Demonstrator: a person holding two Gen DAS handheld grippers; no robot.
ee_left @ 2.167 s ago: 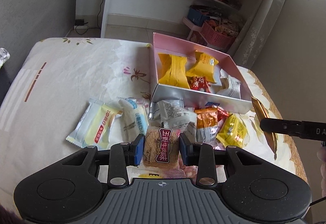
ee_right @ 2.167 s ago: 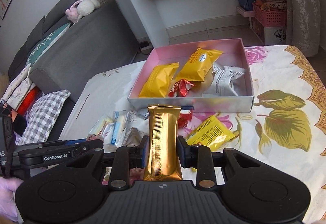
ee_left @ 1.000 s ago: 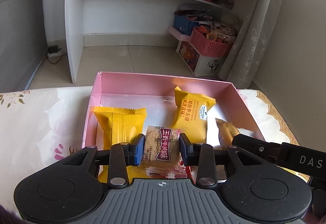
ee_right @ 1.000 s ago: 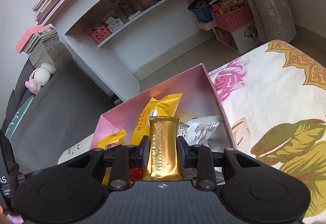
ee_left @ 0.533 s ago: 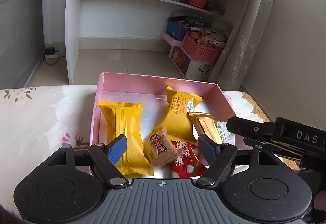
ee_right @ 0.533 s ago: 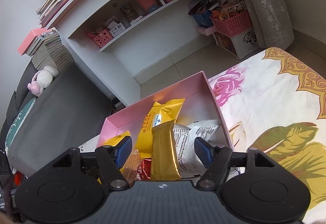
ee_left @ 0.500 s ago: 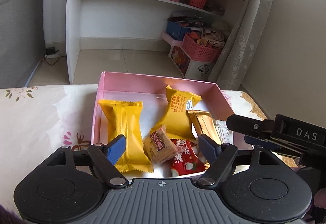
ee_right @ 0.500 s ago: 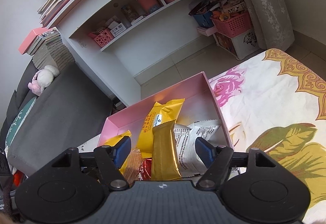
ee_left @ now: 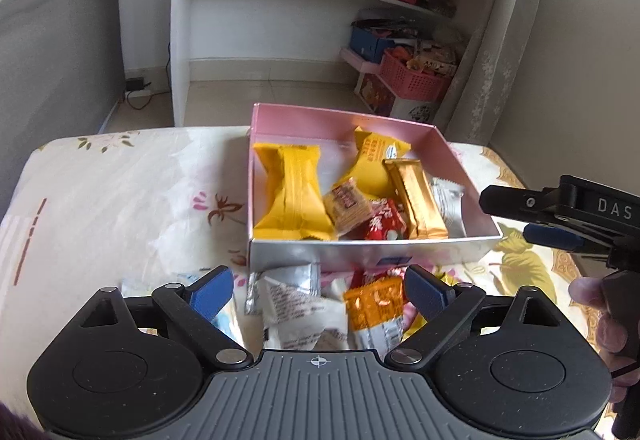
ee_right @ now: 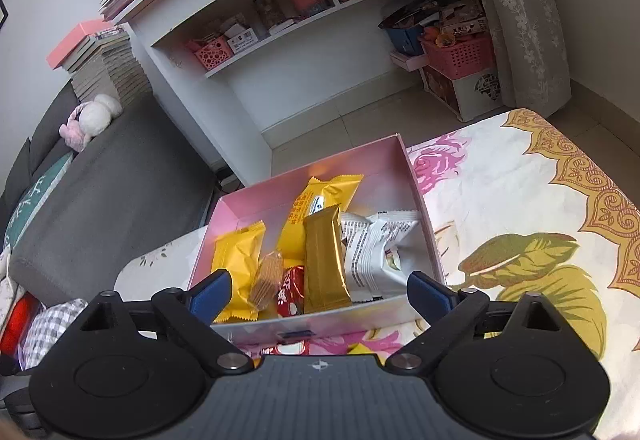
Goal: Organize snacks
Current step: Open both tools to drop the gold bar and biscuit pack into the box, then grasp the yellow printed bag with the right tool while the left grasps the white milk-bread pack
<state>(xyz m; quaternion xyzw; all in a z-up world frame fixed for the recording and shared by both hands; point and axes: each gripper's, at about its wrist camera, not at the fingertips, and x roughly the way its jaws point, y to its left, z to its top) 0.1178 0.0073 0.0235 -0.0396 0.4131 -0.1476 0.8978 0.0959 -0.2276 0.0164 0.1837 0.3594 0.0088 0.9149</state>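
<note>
left hand-held gripper (ee_left: 318,290) wide, empty | right hand-held gripper (ee_right: 318,292) wide, empty | box (ee_left: 372,250) partly filled | loose snacks (ee_left: 320,304) before it on desk | advice: straddle one packet, pinch mid-body

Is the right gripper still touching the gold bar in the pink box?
Apart. The right wrist view shows the right gripper open, its fingers spread wide of the gold bar, which lies in the pink box.

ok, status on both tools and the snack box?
Left tool open, empty. Right tool open, empty. Gold bar and biscuit pack lie in pink box. Loose snacks remain outside.
</note>
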